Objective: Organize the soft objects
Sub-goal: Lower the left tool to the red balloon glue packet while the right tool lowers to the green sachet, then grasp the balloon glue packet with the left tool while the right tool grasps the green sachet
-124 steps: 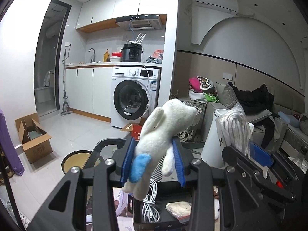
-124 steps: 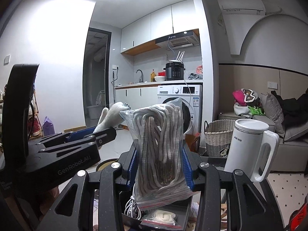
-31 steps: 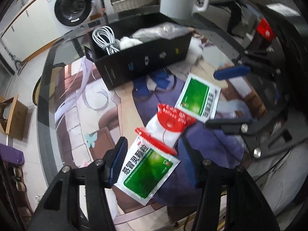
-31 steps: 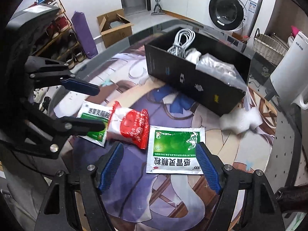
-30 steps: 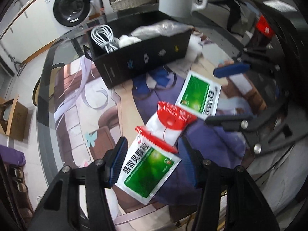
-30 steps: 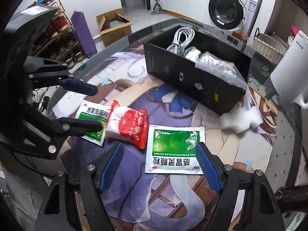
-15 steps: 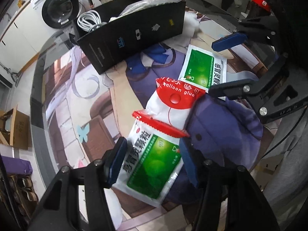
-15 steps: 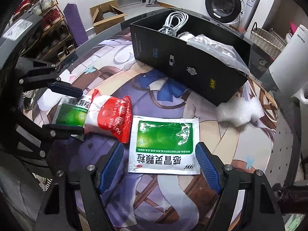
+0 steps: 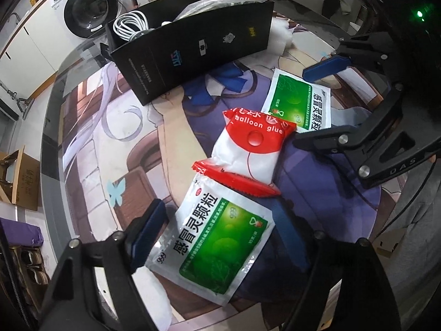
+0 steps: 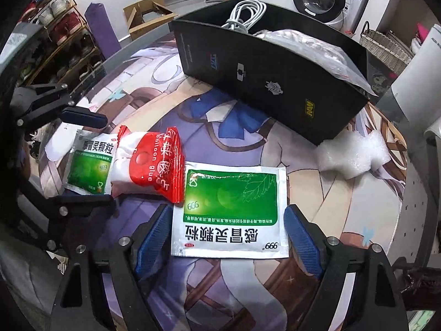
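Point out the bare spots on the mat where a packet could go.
Free: the mat left of the red pouch, below the black box. Crowded: the red pouch overlaps the near green sachet, and the far green sachet flanks it.

1. The two green sachets (image 9: 217, 237) (image 10: 230, 209) look like glossy foil-plastic with smooth faces and crimped white edges.
2. The red and white packet (image 9: 252, 149) is shiny plastic film, a little wrinkled, with zigzag cut ends.
3. The black box (image 10: 275, 82) looks like matt cardboard or stiff plastic, with small printed logos.
4. The mat (image 10: 242, 127) has a smooth printed surface with a soft sheen.
5. The grippers are matt black plastic with metal screws; the left gripper (image 9: 220, 231) and right gripper (image 10: 228, 234) have blue textured pads (image 10: 301, 240).
6. The white foam piece (image 10: 352, 154) looks rough and bubbly.
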### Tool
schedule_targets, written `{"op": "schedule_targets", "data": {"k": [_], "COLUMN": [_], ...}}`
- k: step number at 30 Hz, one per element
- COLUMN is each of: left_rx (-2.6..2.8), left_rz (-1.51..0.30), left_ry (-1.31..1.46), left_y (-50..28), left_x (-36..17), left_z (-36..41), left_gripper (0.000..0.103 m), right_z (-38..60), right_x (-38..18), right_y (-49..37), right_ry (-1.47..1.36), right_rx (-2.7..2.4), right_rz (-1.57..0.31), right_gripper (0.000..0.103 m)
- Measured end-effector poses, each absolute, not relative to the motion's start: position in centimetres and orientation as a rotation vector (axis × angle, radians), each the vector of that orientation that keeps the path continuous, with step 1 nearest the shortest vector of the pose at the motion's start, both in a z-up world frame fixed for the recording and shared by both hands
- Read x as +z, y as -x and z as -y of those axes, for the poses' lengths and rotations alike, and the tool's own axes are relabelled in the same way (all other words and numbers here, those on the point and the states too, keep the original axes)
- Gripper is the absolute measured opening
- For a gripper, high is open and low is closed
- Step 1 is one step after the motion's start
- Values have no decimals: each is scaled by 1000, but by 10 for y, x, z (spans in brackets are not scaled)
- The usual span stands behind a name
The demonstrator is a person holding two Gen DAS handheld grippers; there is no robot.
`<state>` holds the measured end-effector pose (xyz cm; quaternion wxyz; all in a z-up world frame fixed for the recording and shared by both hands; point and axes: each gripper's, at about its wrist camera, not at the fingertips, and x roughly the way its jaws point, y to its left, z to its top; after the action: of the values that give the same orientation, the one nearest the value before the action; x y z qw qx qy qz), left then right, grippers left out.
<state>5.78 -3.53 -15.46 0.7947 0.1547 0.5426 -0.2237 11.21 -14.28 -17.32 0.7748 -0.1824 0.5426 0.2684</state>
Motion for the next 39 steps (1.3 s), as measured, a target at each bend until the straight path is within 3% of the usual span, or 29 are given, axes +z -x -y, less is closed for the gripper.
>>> {"op": "schedule_targets", "data": {"k": [13, 15, 20, 26, 33, 34, 35, 36, 39], "left_rx": [-493, -500, -557, -582, -537, -533, -533, -530, -512], "left_rz": [-1153, -1147, -1167, -1173, -1135, -1134, -1134, -1123, -1058], "left_ry": [-380, -396, -370, -380, -432, -439, -448, -450, -460], "left_y": [-52, -51, -49, -46, -44, -45, -46, -47, -48], "left_x": [-153, -152, -149, -146, -145, -146, -146, -144, -132], "left_z": [47, 50, 53, 61, 68, 69, 70, 71, 75], "left_gripper": [80, 76, 44, 17, 19, 26, 43, 52, 55], "right_z": [138, 138, 138, 139, 140, 140, 139, 139, 138], "right_x": [-177, -177, -177, -176, -170, -170, -171, -171, -170], "right_y": [-109, -107, -102, -98, -95, -94, -95, -95, -95], "right_ry": [388, 387, 393, 400, 416, 420, 422, 422, 430], "right_rx": [594, 602, 616, 638, 666, 669, 670, 669, 664], "right_rz": [-1164, -1157, -1152, -1143, -1133, -1130, -1128, -1125, -1126], "right_gripper": [94, 94, 90, 82, 70, 70, 70, 70, 70]}}
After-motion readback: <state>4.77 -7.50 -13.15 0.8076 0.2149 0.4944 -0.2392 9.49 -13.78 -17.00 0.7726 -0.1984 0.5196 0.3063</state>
